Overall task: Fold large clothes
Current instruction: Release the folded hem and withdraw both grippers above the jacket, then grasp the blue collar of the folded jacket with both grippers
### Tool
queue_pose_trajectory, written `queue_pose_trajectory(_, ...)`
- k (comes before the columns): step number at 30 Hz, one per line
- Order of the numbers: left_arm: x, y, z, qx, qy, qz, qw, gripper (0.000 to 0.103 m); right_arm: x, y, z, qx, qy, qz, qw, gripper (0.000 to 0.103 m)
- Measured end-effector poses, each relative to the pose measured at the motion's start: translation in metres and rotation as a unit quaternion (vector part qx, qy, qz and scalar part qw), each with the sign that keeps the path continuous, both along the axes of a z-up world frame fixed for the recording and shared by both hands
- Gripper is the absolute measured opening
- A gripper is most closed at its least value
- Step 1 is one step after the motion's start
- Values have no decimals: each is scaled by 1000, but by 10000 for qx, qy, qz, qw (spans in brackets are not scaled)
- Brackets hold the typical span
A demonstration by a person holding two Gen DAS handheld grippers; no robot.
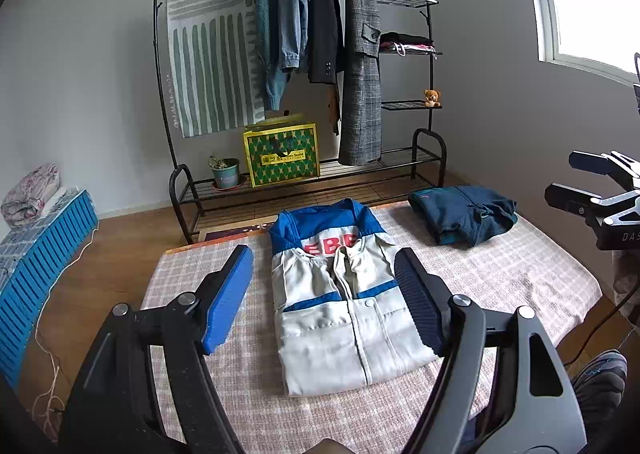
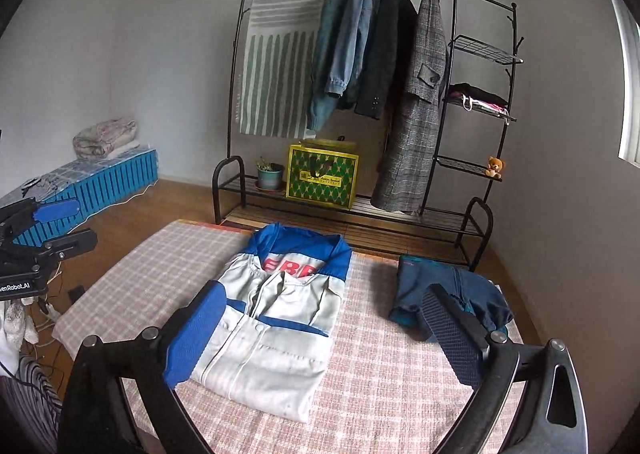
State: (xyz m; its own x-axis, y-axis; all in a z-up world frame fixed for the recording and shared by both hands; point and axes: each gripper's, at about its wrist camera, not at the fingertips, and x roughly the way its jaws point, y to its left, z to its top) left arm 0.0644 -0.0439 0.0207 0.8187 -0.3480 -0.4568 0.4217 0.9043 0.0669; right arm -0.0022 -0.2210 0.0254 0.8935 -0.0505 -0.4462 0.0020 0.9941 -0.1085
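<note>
A white and blue jacket (image 1: 344,306) lies folded into a neat rectangle on the checked cloth (image 1: 520,286) that covers the desk, collar toward the far edge, red letters showing below the collar; the fold covers part of the lettering, so the word cannot be read in full. To its right, apart from it, sits a dark blue garment (image 1: 464,215), folded into a rougher bundle. The left gripper (image 1: 324,294) is above the near part of the desk with its jaws spread wide and nothing between them; its fingers frame the jacket in its own view and hide the jacket's side edges. The right gripper (image 2: 324,334) is likewise wide open and empty, its right finger covering the near corner of the dark blue garment. Each gripper shows only partly at the edge of the other's view, cut off by the frame. Whether either touches the cloth cannot be told. Behind the desk stands a rack (image 2: 452,213) hung with coats, with a green bag (image 2: 322,177) on its lower shelf.
</note>
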Motion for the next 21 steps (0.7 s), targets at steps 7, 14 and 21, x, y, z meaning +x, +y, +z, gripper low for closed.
queue_pose_trajectory(7, 30, 0, 10, -20, -119, 74, 9999, 76, 25, -15, 11, 40, 18, 46, 10000, 102)
queue_pose_trajectory(14, 74, -8, 9, 137, -238, 151, 9995, 76, 78, -38, 4, 326, 251, -26, 9992, 96)
queue_pose_trajectory(21, 122, -16, -3, 282, -212, 208, 9992, 76, 139, -53, -14, 484, 529, 21, 9974, 89)
